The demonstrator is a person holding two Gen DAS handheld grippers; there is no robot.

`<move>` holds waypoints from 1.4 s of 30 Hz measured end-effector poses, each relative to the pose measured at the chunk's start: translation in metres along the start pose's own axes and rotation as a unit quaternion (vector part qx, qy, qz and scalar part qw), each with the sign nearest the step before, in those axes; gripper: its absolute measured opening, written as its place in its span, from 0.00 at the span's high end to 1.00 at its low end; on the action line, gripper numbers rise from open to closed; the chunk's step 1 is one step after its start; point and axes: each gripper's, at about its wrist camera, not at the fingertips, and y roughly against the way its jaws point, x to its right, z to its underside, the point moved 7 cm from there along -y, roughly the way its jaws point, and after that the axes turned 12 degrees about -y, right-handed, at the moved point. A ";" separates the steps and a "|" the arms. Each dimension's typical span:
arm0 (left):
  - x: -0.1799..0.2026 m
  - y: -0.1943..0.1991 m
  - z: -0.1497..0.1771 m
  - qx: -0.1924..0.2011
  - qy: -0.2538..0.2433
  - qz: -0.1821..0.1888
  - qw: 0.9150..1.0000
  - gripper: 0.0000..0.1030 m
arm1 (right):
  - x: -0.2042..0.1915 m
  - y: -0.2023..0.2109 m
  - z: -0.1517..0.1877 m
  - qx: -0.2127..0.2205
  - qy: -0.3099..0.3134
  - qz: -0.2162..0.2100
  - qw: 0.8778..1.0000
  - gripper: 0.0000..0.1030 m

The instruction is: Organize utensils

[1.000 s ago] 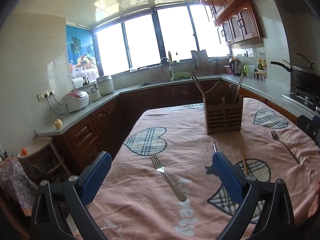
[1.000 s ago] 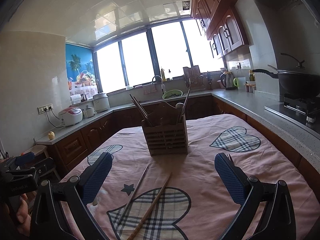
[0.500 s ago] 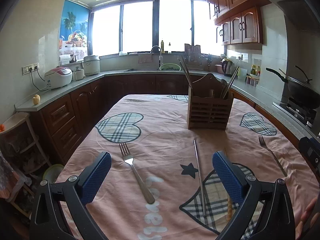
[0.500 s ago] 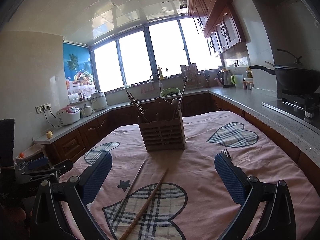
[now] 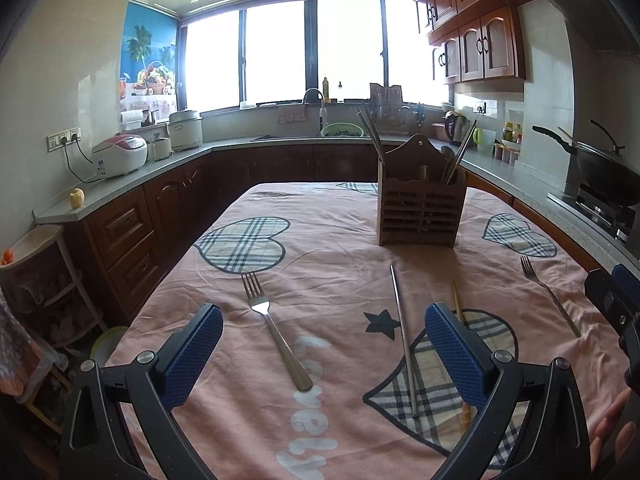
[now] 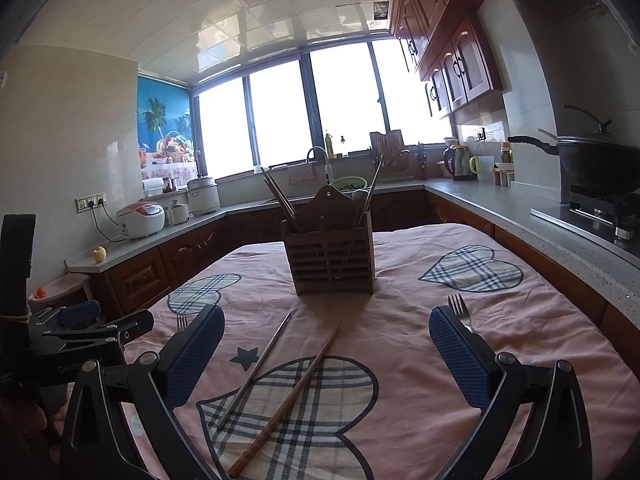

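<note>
- The left hand-held gripper (image 5: 324, 354) hangs above the near end of the desk (image 5: 332, 280) with its jaws spread wide and nothing between them; its pads (image 5: 192, 354) are blue with a fine dimpled texture, set on black angular arms with silver bolts.
- Between those pads a steel fork (image 5: 276, 330) lies flat on the cloth, tines toward the far end, its smooth handle crossing pale printed letters that seem to read "Lovely".
- The desk is covered by a salmon-pink cloth (image 5: 340, 264), softly creased, printed with plaid hearts and a small dark star; its left edge drops toward dark wooden cabinets, with bare cloth around the fork.
- Right of the fork a thin metal chopstick (image 5: 402, 332) lies nearly lengthwise, and just beside it a wooden chopstick (image 6: 288, 402), round and brown; in the right view the two are apart along the part in view.
- Farther back, near the middle, stands a slatted wooden utensil holder (image 6: 330, 260) with a scalloped back; chopsticks lean out of it and a rounded handle end pokes above its rim.
- The right hand-held gripper (image 6: 326, 354) is likewise released, gaping and empty, over the two chopsticks.
- A second fork (image 5: 550, 294) lies near the right edge of the desk, its tines just beyond the right pad (image 6: 460, 358).
- Open cloth lies between the holder and the loose utensils.
</note>
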 end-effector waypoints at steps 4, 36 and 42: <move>-0.001 0.000 0.002 -0.003 0.002 0.000 1.000 0.01 | -0.003 -0.002 0.002 -0.001 0.007 -0.004 1.000 0.00; -0.002 0.015 -0.001 0.008 -0.001 -0.004 1.000 0.01 | -0.009 0.002 0.000 -0.002 0.009 -0.019 1.000 0.00; -0.002 0.017 -0.002 0.010 0.001 -0.005 1.000 0.01 | -0.011 0.003 -0.002 -0.002 0.008 -0.021 1.000 0.00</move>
